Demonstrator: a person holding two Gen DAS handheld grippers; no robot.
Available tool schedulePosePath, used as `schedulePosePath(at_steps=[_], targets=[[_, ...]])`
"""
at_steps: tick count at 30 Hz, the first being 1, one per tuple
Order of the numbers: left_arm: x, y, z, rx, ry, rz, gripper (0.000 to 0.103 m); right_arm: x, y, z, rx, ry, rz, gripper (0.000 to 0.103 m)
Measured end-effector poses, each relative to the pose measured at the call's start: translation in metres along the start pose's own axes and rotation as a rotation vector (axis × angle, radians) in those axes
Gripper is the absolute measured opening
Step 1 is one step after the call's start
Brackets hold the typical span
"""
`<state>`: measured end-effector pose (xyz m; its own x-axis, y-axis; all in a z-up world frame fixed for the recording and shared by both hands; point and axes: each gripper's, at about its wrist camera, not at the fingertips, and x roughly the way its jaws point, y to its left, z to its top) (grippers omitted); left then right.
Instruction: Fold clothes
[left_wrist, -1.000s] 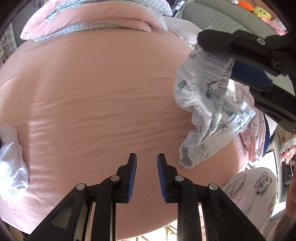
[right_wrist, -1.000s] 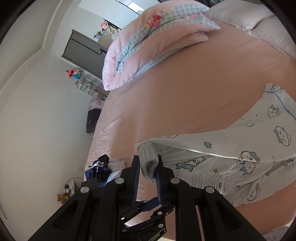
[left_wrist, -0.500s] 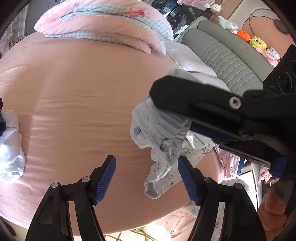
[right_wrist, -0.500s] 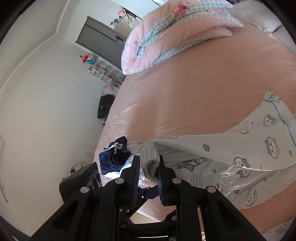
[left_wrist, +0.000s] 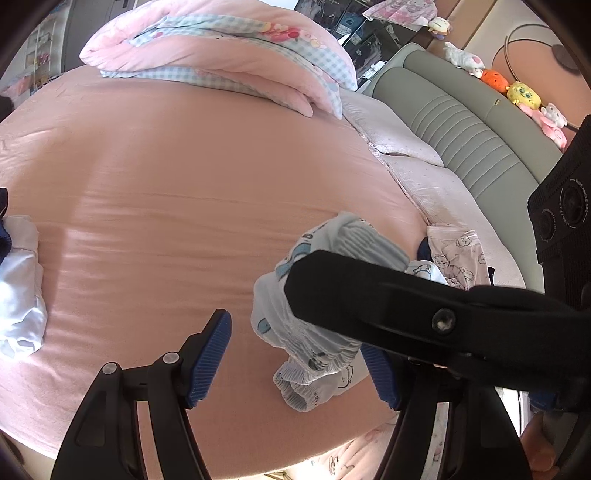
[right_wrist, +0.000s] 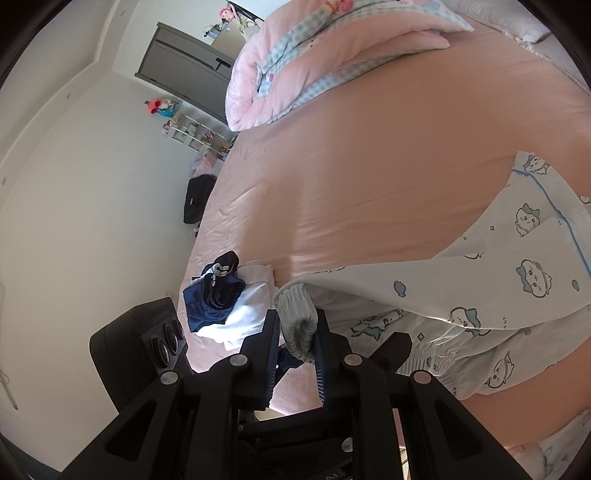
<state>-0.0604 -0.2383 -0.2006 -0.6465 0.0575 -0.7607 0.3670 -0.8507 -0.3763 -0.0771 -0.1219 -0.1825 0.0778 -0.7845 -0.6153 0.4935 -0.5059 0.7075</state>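
A white garment with blue cartoon prints (right_wrist: 498, 273) hangs over the pink bed (right_wrist: 388, 155). My right gripper (right_wrist: 297, 347) is shut on its grey ribbed cuff (right_wrist: 295, 314) and holds it up. In the left wrist view the same garment (left_wrist: 314, 332) dangles bunched under the right gripper's black arm (left_wrist: 406, 306). My left gripper (left_wrist: 295, 354) is open wide, its blue pads on either side of the hanging cloth, not touching it.
A folded pink and checked quilt (left_wrist: 229, 62) lies at the head of the bed. White and navy clothes (right_wrist: 229, 295) lie at the bed's left edge. More printed clothes (left_wrist: 458, 254) lie by the grey sofa (left_wrist: 472, 140).
My left gripper has opened wide and moved toward the hanging garment, which now sits between its fingers. The right gripper has carried the cuff closer to the left gripper.
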Motion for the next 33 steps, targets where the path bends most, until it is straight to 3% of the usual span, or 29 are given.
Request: schedulePosePath(at_steps=[2, 4, 6, 8, 12, 15, 16, 17, 19, 33], targets=[[0.000, 0.001, -0.001, 0.007, -0.014, -0.003, 0.066, 0.003, -0.002, 0.000, -0.003, 0.013, -0.005, 0.018], [0.000, 0.003, -0.003, 0.010, -0.027, -0.008, 0.059, 0.007, -0.003, 0.000, -0.010, 0.028, -0.006, 0.018], [0.002, 0.005, -0.004, -0.001, -0.030, -0.027, 0.040, 0.010, -0.005, 0.001, -0.013, 0.044, 0.000, 0.018], [0.005, 0.007, -0.004, -0.003, -0.035, -0.017, 0.030, 0.013, -0.009, 0.002, -0.004, 0.057, -0.008, 0.018], [0.012, 0.006, -0.004, 0.024, -0.021, 0.003, 0.021, 0.014, -0.020, 0.002, 0.035, 0.068, -0.024, 0.019], [0.017, 0.005, -0.004, 0.048, -0.007, 0.026, 0.019, 0.008, -0.031, 0.001, 0.072, 0.068, -0.018, 0.025], [0.019, 0.006, -0.005, 0.051, -0.002, 0.036, 0.018, 0.005, -0.034, 0.001, 0.085, 0.068, -0.016, 0.037], [0.020, 0.008, -0.005, 0.048, 0.002, 0.042, 0.018, 0.003, -0.038, 0.000, 0.097, 0.069, -0.014, 0.056], [0.023, 0.012, -0.005, 0.039, 0.010, 0.051, 0.018, -0.001, -0.045, -0.001, 0.121, 0.069, -0.010, 0.068], [0.031, 0.045, -0.012, -0.038, 0.084, 0.110, 0.017, -0.046, -0.109, -0.004, 0.215, 0.007, -0.225, 0.068]])
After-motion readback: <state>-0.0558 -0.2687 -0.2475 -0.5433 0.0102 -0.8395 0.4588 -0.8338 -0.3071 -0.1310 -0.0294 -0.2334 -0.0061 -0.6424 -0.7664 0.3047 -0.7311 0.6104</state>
